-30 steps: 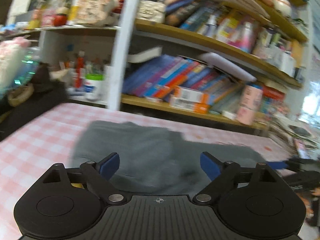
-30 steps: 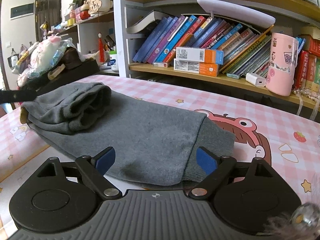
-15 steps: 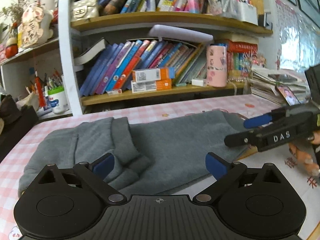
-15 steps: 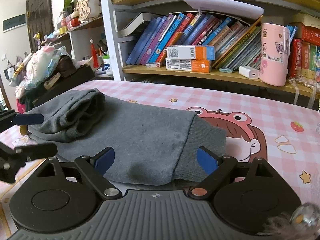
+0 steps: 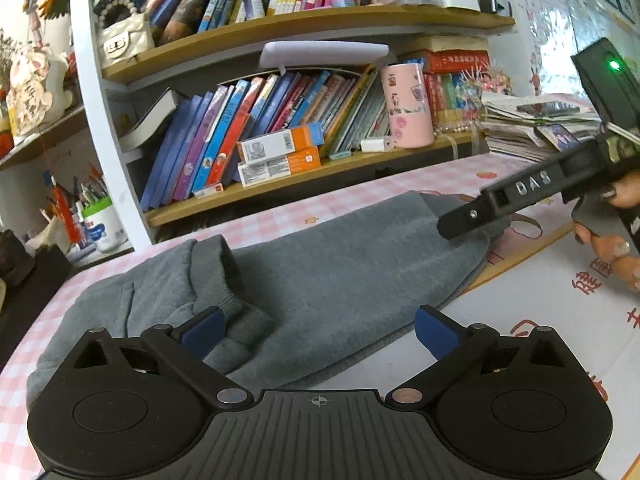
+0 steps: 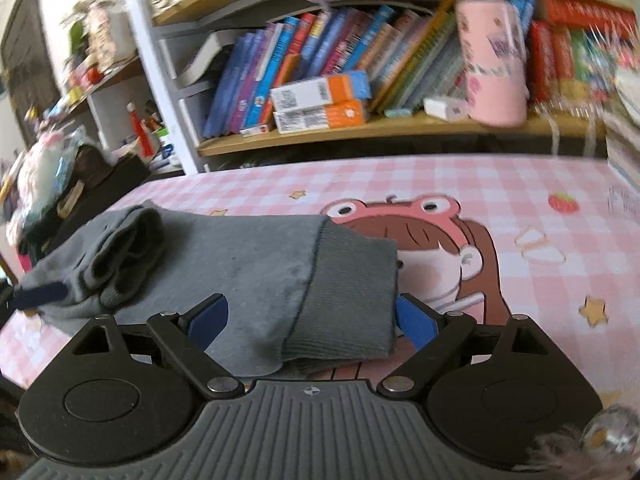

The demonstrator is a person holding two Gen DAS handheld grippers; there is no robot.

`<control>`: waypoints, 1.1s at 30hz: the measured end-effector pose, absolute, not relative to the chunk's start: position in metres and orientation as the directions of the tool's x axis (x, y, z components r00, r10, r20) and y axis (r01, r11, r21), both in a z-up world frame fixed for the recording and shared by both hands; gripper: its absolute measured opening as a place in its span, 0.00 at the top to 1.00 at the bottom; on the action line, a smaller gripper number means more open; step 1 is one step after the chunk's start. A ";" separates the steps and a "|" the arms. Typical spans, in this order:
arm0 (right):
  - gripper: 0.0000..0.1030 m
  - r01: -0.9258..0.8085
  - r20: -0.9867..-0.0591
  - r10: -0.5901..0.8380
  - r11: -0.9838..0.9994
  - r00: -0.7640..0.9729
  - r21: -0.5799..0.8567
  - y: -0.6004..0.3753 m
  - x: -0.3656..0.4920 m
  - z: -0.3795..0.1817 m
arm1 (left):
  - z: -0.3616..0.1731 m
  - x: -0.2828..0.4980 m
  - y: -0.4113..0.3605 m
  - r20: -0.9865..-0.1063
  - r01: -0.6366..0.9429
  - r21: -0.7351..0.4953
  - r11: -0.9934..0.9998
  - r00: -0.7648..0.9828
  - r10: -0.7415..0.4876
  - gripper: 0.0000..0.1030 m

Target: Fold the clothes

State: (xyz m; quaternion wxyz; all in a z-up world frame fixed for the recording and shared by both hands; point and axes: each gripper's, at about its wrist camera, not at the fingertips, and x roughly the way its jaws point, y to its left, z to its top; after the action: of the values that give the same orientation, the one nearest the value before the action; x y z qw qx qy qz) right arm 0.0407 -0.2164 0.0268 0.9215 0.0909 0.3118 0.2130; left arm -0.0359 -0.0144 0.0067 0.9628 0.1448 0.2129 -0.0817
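A grey knit garment (image 5: 320,272) lies partly folded on the pink checked table (image 5: 352,196), with a rolled sleeve cuff (image 5: 216,264) on its left part. My left gripper (image 5: 318,330) is open, its fingers just above the garment's near edge. My right gripper (image 6: 310,316) is open, with the garment's ribbed hem (image 6: 348,304) between its blue pads (image 6: 414,320). The right gripper (image 5: 460,228) also shows in the left wrist view, reaching over the garment's right end. The left gripper's blue finger (image 6: 38,296) shows at the garment's far left end.
A bookshelf (image 5: 304,176) with books, orange boxes (image 5: 280,156) and a pink cup (image 5: 406,104) runs along the table's far side. A dark bag (image 6: 80,196) and clutter sit at the left. Stacked papers (image 5: 532,128) lie at the right. A cartoon print (image 6: 440,240) covers the tablecloth.
Both grippers moved closer to the garment. The right gripper dropped and advanced so the ribbed hem now lies between its pads. The left gripper swung right.
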 end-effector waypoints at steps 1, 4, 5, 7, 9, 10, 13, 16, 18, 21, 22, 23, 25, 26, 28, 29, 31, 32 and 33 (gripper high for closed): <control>0.12 -0.322 -0.541 0.455 0.889 0.707 0.325 -0.219 0.043 0.025 | 0.006 -0.036 -0.016 -0.432 0.223 0.255 0.941 0.897 -0.096 0.00; 0.12 -0.288 -0.551 0.480 0.870 0.683 0.401 -0.226 0.048 0.021 | 0.002 -0.037 -0.021 -0.433 0.234 0.283 0.930 0.897 -0.094 0.00; 0.12 -0.278 -0.552 0.487 0.864 0.677 0.420 -0.228 0.049 0.020 | 0.001 -0.037 -0.022 -0.434 0.237 0.293 0.926 0.896 -0.092 0.00; 0.13 -0.260 -0.551 0.497 0.852 0.670 0.454 -0.231 0.051 0.020 | -0.001 -0.037 -0.024 -0.437 0.239 0.303 0.923 0.895 -0.088 0.00; 0.14 -0.244 -0.548 0.506 0.842 0.666 0.482 -0.234 0.052 0.019 | -0.002 -0.036 -0.025 -0.443 0.245 0.307 0.920 0.892 -0.090 0.00; 0.14 -0.239 -0.546 0.509 0.838 0.665 0.491 -0.235 0.052 0.019 | -0.003 -0.036 -0.026 -0.444 0.247 0.313 0.917 0.891 -0.088 0.00; 0.15 -0.229 -0.542 0.516 0.829 0.663 0.510 -0.238 0.053 0.018 | -0.005 -0.035 -0.031 -0.451 0.257 0.333 0.907 0.888 -0.086 0.00; 0.22 -0.219 -0.541 0.518 0.825 0.663 0.522 -0.239 0.054 0.018 | -0.010 -0.033 -0.039 -0.466 0.272 0.366 0.890 0.882 -0.078 0.00; 0.31 -0.208 -0.541 0.517 0.822 0.663 0.531 -0.242 0.056 0.017 | -0.012 -0.033 -0.044 -0.468 0.281 0.392 0.876 0.881 -0.073 0.00; 0.40 -0.191 -0.535 0.524 0.809 0.662 0.556 -0.247 0.058 0.016 | -0.015 -0.028 -0.056 -0.465 0.309 0.433 0.847 0.881 -0.084 0.00; 0.41 -0.186 -0.532 0.527 0.804 0.662 0.565 -0.249 0.059 0.016 | -0.015 -0.025 -0.062 -0.467 0.322 0.444 0.836 0.880 -0.091 0.00; 0.41 -0.180 -0.530 0.530 0.799 0.662 0.574 -0.250 0.059 0.015 | -0.015 -0.022 -0.067 -0.469 0.335 0.451 0.827 0.878 -0.099 0.00; 0.41 -0.171 -0.522 0.537 0.787 0.662 0.593 -0.254 0.060 0.014 | -0.016 -0.016 -0.078 -0.472 0.359 0.465 0.809 0.874 -0.117 0.00; 0.41 -0.173 -0.510 0.547 0.776 0.664 0.607 -0.256 0.060 0.015 | -0.015 -0.013 -0.084 -0.470 0.368 0.471 0.802 0.874 -0.124 0.00; 0.41 -0.183 -0.479 0.568 0.750 0.669 0.635 -0.259 0.059 0.016 | -0.014 -0.008 -0.096 -0.466 0.383 0.484 0.787 0.874 -0.138 0.00; 0.41 -0.190 -0.463 0.577 0.740 0.673 0.645 -0.259 0.058 0.018 | -0.014 -0.005 -0.102 -0.464 0.391 0.491 0.779 0.874 -0.146 0.00; 0.41 -0.206 -0.441 0.590 0.726 0.676 0.656 -0.260 0.057 0.020 | -0.013 0.001 -0.116 -0.460 0.415 0.519 0.748 0.873 -0.165 0.00; 0.41 -0.213 -0.431 0.597 0.720 0.677 0.661 -0.260 0.057 0.021 | -0.013 0.004 -0.123 -0.460 0.423 0.531 0.734 0.872 -0.169 0.00; 0.41 -0.221 -0.421 0.603 0.713 0.678 0.665 -0.260 0.056 0.023 | -0.013 0.007 -0.130 -0.460 0.430 0.543 0.721 0.871 -0.174 0.01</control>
State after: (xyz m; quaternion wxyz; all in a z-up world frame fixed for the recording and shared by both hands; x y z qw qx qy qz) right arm 0.0563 -0.2598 0.0225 0.8672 0.2949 0.3235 0.2375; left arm 0.0069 -0.1298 -0.0127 0.9076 0.3341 0.1921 -0.1664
